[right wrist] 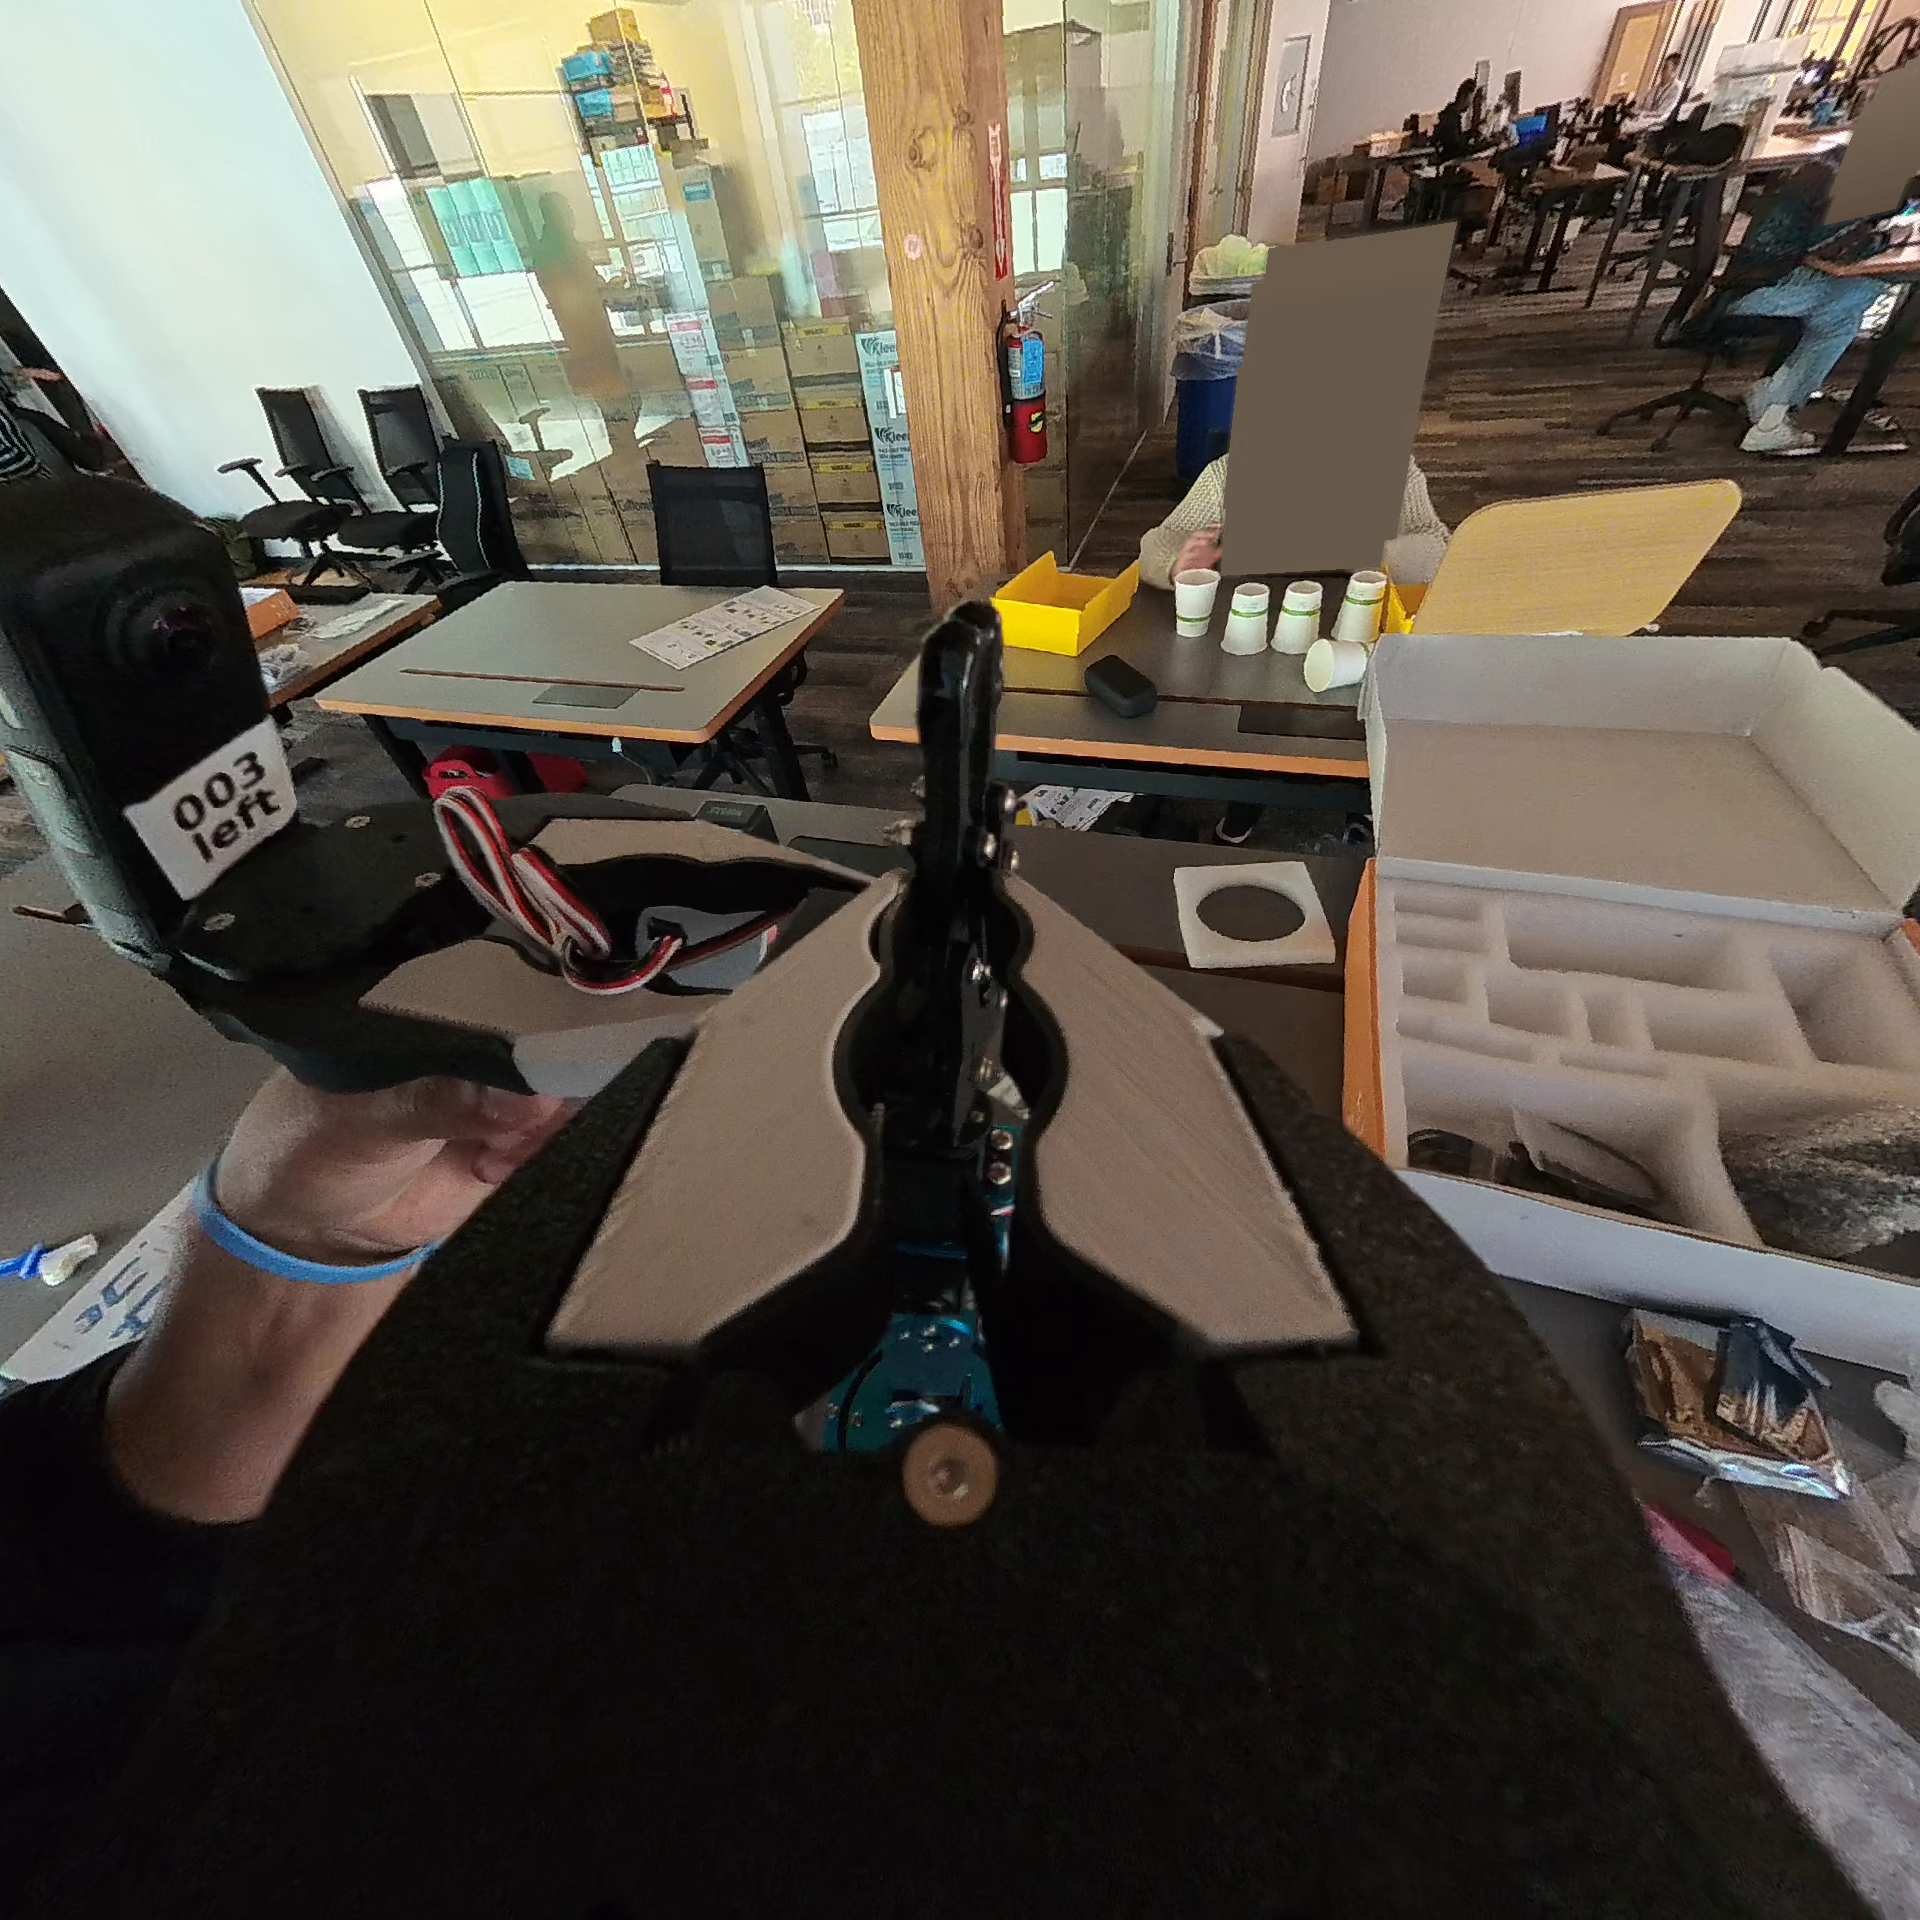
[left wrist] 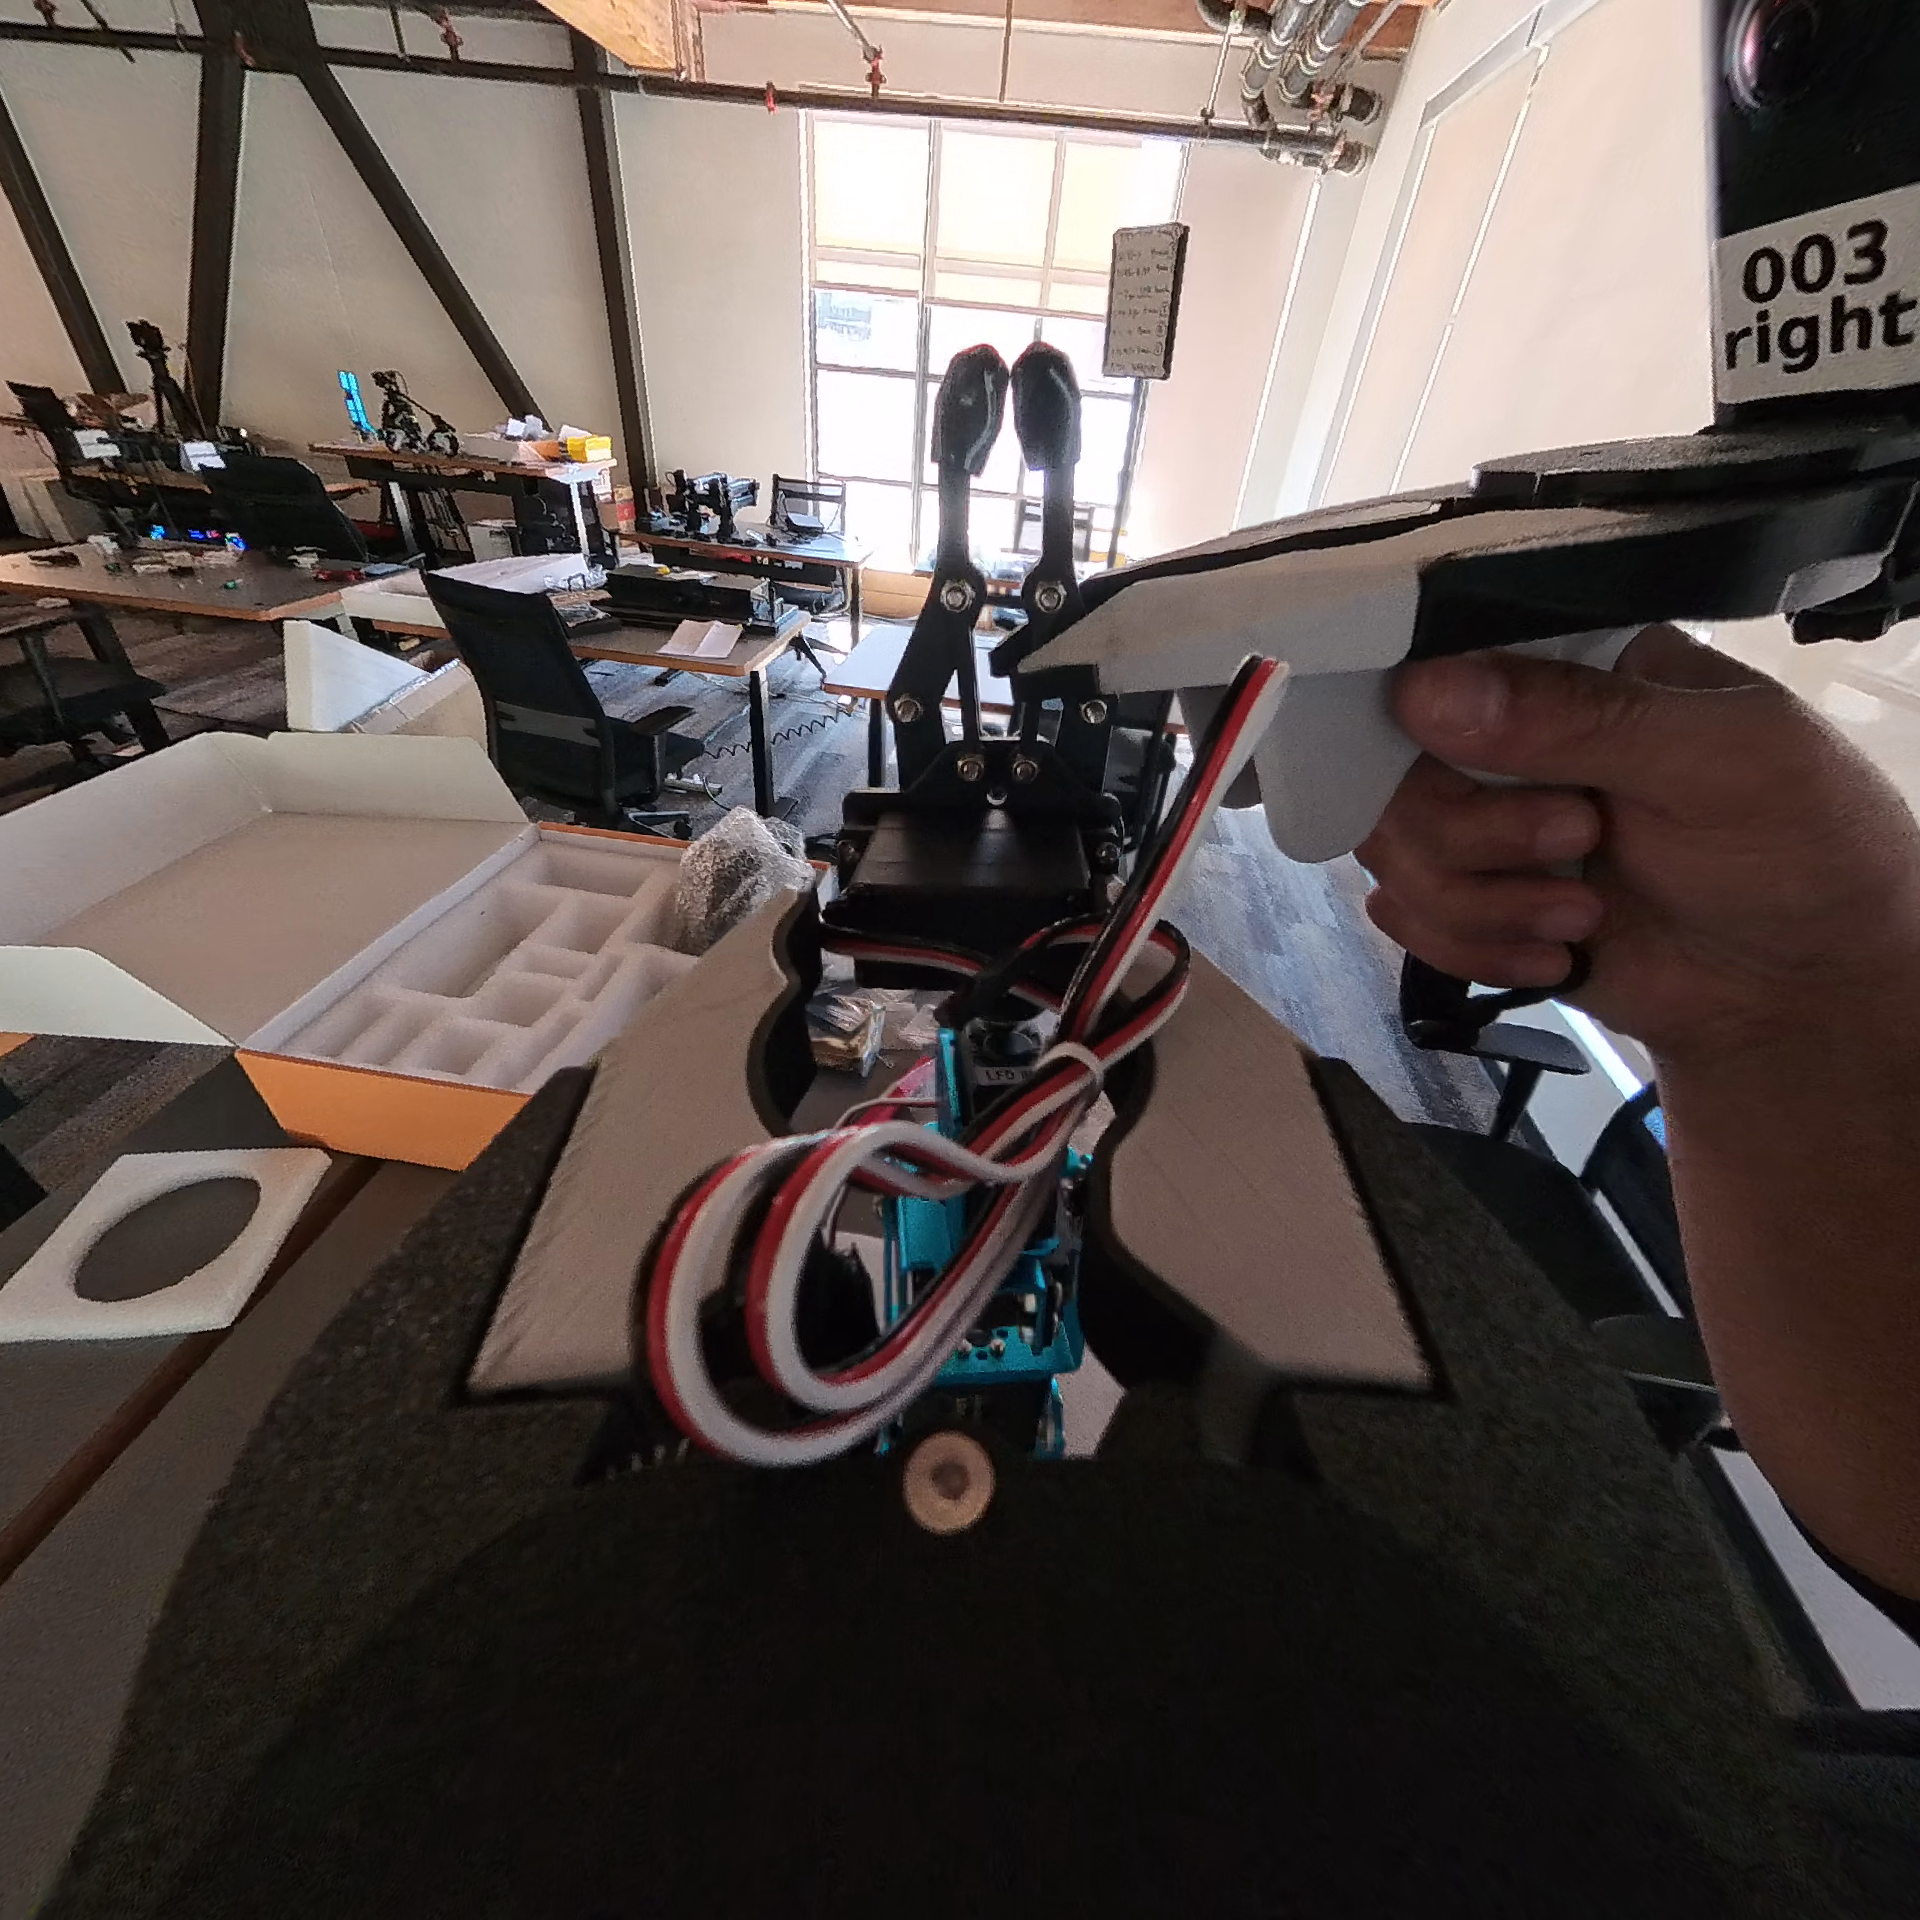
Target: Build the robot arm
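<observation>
The left gripper (left wrist: 977, 966) has its grey pads on both sides of the blue frame of a small robot arm (left wrist: 977, 1299). A looped red, white and black cable (left wrist: 831, 1299) covers the inner edges, so I cannot tell if the pads press the frame or only stand beside it. The right gripper (right wrist: 961, 894) has its two pads pressed close on the black links of the same small arm, one pad at each side. This arm is lifted above the table (left wrist: 208, 1455), and its black claw (left wrist: 1003, 416) points up with both tips touching. The right hand (left wrist: 1621, 852) and the left hand (right wrist: 343, 1164) grasp the handles, and the two tools cross very near to each other, with little room between them.

On the table an open box (right wrist: 1558, 997) with a white foam insert lies beside the grippers, its lid standing up. A white foam square (right wrist: 1252, 914) with a round hole lies near the table's far edge, apart from the box. Crumpled wrapping bags (right wrist: 1735, 1403) lie at the near right part.

Farther off there are desks, office chairs, paper cups (right wrist: 1278, 613) and a yellow tray (right wrist: 1060, 603), with open floor between the desks
</observation>
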`<state>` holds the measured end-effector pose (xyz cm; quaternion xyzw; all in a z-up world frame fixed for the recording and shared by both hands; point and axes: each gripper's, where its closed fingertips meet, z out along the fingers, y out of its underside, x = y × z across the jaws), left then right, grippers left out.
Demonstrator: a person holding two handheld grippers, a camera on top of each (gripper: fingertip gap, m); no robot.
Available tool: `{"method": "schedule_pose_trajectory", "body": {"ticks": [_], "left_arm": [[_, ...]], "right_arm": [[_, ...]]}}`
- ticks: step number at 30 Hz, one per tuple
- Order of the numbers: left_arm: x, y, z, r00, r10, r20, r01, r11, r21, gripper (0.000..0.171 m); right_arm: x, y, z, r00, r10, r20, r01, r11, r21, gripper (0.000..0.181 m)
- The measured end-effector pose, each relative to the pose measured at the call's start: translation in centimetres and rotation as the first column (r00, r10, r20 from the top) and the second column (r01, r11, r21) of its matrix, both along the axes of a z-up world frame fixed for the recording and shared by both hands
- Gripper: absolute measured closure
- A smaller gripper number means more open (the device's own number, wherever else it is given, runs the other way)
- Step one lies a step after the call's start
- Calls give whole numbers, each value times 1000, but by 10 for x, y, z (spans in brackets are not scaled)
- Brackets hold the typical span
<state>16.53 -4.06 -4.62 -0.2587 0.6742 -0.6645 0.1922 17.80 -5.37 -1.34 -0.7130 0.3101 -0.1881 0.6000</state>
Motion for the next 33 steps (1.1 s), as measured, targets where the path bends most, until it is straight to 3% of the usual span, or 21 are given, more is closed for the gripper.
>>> {"method": "schedule_pose_trajectory", "body": {"ticks": [6,7,9,12,14,18,21,25,27,30,33], "left_arm": [[1,-4,29,996,-13,85,19,997,-74,120],[0,-6,34,996,-21,85,28,996,-84,111],[1,-7,38,997,-14,82,20,997,-73,95],[-3,-4,27,998,-34,54,36,998,-42,91],[-12,2,13,998,-50,35,50,998,-23,94],[-29,30,-23,1000,-2,16,2,1000,-4,97],[-41,50,-52,998,43,-45,-44,998,-39,98],[-54,61,-92,984,106,-145,-115,992,-55,99],[-60,59,-105,973,133,-191,-146,988,-58,99],[-68,55,-113,960,176,-220,-196,978,-75,99],[-73,50,-115,950,204,-236,-228,970,-81,99]], "right_arm": [[1,-5,31,993,4,120,-5,1000,8,171],[4,-12,39,990,-14,139,13,1000,7,171],[15,-41,50,980,-90,179,92,996,-4,171],[35,-98,41,967,-200,159,203,979,-8,171],[52,-133,4,973,-227,40,229,971,-67,171],[95,-183,-105,931,-307,-196,266,940,-212,171],[118,-175,-194,869,-259,-420,161,954,-254,171],[131,-134,-288,794,-251,-553,-6,907,-421,170],[128,-104,-318,764,-214,-608,-107,888,-447,170],[118,-63,-336,723,-126,-680,-211,896,-391,170],[112,-55,-348,713,-123,-690,-283,850,-444,171]]}}
